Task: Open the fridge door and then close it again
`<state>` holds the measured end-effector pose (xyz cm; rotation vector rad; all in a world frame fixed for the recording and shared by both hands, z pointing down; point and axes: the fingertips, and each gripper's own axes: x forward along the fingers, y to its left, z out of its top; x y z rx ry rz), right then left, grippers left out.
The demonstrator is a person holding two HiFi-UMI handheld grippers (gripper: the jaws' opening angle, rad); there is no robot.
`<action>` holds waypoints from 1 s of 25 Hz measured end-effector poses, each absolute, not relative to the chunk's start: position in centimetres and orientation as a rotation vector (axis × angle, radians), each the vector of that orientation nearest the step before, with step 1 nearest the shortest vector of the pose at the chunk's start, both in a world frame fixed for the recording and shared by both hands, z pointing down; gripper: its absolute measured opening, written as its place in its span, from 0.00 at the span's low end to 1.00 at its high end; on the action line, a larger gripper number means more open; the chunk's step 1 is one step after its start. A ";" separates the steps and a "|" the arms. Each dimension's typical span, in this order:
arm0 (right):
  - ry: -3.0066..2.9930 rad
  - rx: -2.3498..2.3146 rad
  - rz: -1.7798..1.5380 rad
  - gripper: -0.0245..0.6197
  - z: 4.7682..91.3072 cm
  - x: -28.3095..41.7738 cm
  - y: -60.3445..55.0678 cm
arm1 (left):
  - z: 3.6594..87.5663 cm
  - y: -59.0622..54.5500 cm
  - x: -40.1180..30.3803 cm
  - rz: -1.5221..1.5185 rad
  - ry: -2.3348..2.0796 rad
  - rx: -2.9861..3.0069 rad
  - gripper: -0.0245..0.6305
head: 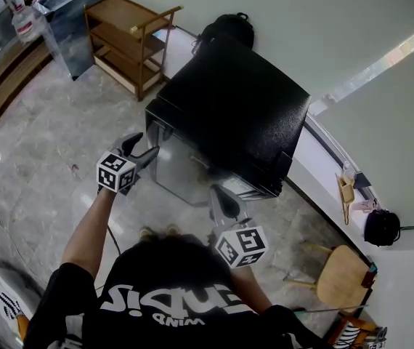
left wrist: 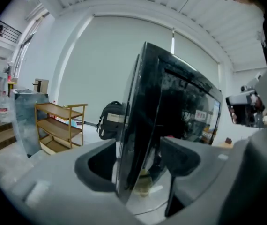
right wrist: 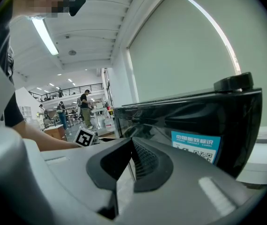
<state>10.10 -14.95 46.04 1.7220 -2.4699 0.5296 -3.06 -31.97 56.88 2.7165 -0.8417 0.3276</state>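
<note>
A black mini fridge stands on the floor against the wall, its grey door facing me. My left gripper is at the door's left edge. In the left gripper view the door's edge fills the gap between the jaws, so my left gripper is shut on it. My right gripper hovers by the door's front near the right side, touching nothing that I can see. In the right gripper view its jaws meet at my right gripper's tips, with the fridge just beyond.
A wooden shelf cart and a metal bin stand to the left behind the fridge. A black backpack leans behind it. A wooden chair and a black bag are at the right by the wall.
</note>
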 end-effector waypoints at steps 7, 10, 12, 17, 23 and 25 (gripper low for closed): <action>-2.427 1.757 0.536 0.03 46.3 10.8 -14.8 | 57.3 -32.5 -2.0 0.304 -0.733 2.752 0.43; -2.416 1.765 0.539 0.03 46.4 10.9 -14.8 | 57.4 -32.6 -1.8 0.293 -0.700 2.752 0.43; -2.412 1.766 0.542 0.03 46.5 10.8 -14.8 | 57.4 -32.7 -1.8 0.290 -0.679 2.758 0.43; -2.394 1.763 0.552 0.03 46.9 10.8 -14.6 | 57.4 -32.8 -1.8 0.254 -0.652 2.764 0.43; -2.383 1.767 0.551 0.03 46.8 11.1 -14.7 | 57.3 -33.0 -1.9 0.281 -0.627 2.742 0.40; -2.384 1.764 0.550 0.03 46.9 11.0 -14.6 | 57.3 -32.9 -2.0 0.302 -0.618 2.736 0.39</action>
